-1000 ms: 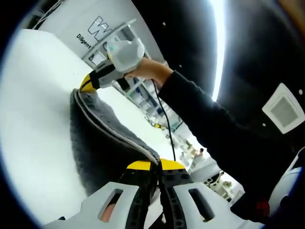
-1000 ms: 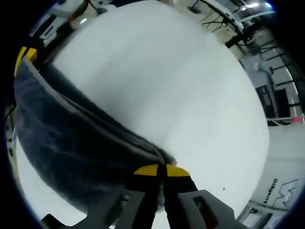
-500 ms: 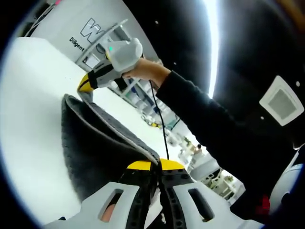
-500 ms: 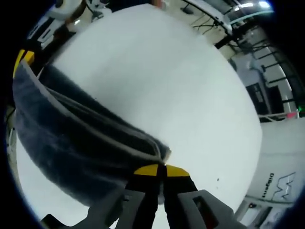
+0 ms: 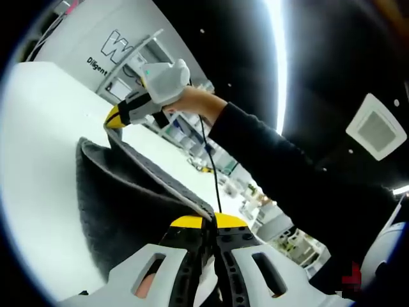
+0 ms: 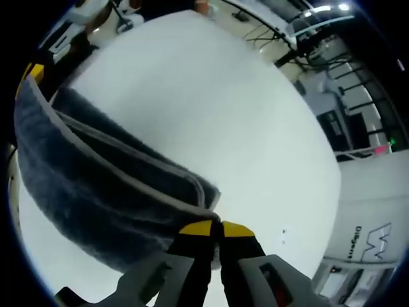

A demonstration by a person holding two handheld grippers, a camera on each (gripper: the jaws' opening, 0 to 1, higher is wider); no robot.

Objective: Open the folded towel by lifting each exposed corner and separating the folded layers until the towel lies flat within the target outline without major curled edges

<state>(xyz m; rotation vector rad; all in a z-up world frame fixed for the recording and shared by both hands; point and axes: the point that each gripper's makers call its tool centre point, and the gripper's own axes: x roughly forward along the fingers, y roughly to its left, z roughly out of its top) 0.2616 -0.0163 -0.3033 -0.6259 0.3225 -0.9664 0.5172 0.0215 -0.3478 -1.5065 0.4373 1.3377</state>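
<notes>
Right gripper view: plush grey towel (image 6: 96,185), pale-hemmed, pinched by right gripper (image 6: 214,229).

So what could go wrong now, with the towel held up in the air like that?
Each corner could slip. The left gripper and right gripper both pinch only the thin pale edge of the grey towel, so a tug might pull it free.

The towel sags in a curve between them, with layers still doubled. Laid on the white table like this, it could land folded or curled.
</notes>
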